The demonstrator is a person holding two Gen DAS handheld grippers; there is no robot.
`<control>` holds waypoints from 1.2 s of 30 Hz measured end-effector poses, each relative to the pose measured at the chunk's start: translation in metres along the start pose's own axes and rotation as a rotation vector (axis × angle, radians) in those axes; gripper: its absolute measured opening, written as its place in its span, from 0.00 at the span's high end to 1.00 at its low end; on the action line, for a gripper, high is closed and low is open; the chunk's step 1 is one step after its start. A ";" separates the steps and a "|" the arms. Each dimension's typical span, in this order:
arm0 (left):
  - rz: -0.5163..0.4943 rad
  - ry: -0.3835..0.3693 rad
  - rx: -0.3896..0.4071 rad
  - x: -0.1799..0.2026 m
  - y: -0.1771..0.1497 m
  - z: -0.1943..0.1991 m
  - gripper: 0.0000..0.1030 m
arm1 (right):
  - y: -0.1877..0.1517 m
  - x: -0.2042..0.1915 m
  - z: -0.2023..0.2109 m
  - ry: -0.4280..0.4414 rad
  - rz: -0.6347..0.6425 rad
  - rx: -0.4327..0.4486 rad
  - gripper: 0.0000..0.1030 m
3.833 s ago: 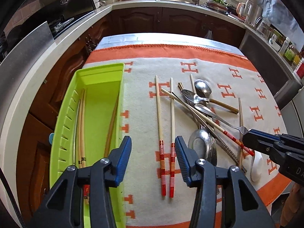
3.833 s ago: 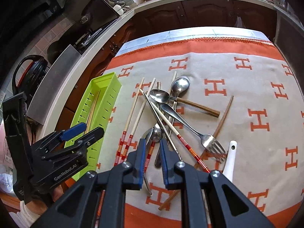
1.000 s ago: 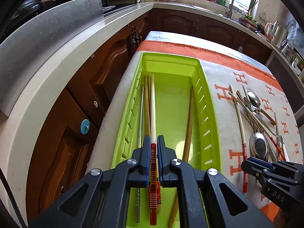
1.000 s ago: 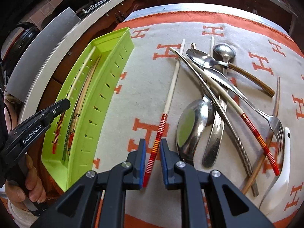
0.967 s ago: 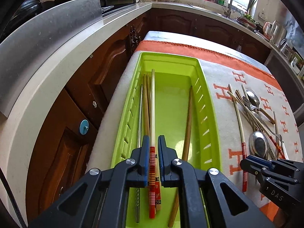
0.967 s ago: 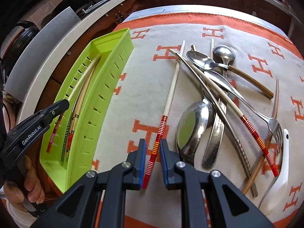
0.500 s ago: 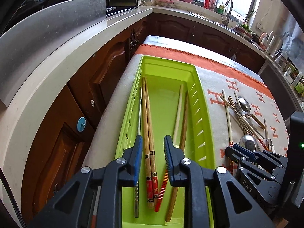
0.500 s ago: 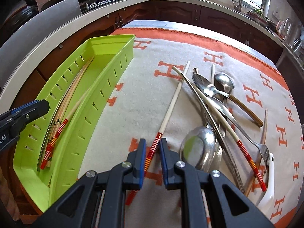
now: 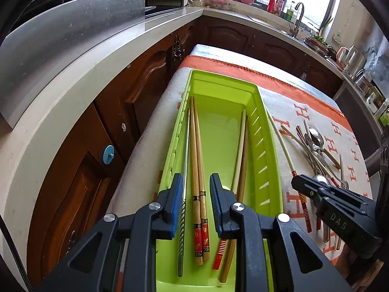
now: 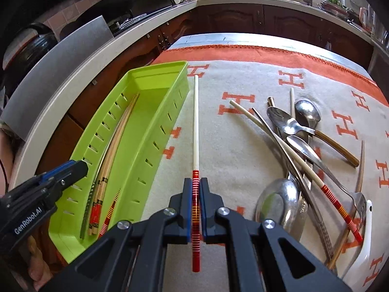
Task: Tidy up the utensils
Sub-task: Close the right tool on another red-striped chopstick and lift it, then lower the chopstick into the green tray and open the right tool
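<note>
Five chopsticks lie in the slotted lime-green plastic tray point(image 9: 269, 177). The left claw point(image 9: 195, 204) hangs released above them; the right claw point(image 10: 195, 209) grips a cream red-banded chopstick point(image 10: 195, 131) beside the tray. A pile of spoons, fork and chopsticks point(image 10: 299, 160) waits on the counter.

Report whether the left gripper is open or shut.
Open. The left gripper hangs over the green tray with its jaws apart and nothing between them; the chopsticks lie on the tray floor below.

An H-patterned cloth point(image 10: 243, 77) carries a green tray point(image 10: 155, 119) and piled cutlery point(image 10: 296, 146).
</note>
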State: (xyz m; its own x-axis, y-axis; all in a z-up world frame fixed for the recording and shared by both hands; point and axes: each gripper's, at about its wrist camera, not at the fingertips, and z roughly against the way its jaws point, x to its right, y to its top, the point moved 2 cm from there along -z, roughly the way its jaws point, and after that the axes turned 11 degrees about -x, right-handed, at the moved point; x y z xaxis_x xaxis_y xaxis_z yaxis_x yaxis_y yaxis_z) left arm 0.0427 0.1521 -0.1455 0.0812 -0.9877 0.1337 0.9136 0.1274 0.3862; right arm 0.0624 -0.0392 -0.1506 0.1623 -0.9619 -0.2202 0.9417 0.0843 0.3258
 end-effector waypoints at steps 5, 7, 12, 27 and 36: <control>-0.004 0.017 0.011 0.001 0.002 0.007 0.74 | 0.002 0.005 0.025 0.043 -0.047 0.026 0.95; -0.004 0.037 0.024 0.000 0.005 0.014 0.65 | 0.005 0.001 0.036 0.074 -0.046 0.029 0.95; -0.001 0.135 0.099 -0.007 0.017 0.047 0.51 | 0.016 -0.018 0.055 0.163 -0.029 -0.001 0.95; 0.023 0.196 0.158 -0.015 0.016 0.084 0.41 | 0.020 -0.056 0.044 0.267 0.027 -0.097 0.93; 0.014 0.197 0.137 -0.004 0.012 0.082 0.40 | 0.012 -0.025 0.063 0.231 -0.018 -0.047 0.93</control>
State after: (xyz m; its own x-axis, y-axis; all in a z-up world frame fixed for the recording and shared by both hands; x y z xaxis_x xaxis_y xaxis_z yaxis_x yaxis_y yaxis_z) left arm 0.0210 0.1650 -0.0668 0.1821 -0.9827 -0.0350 0.8500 0.1394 0.5079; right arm 0.0507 -0.0303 -0.0835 0.2034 -0.8788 -0.4316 0.9568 0.0849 0.2780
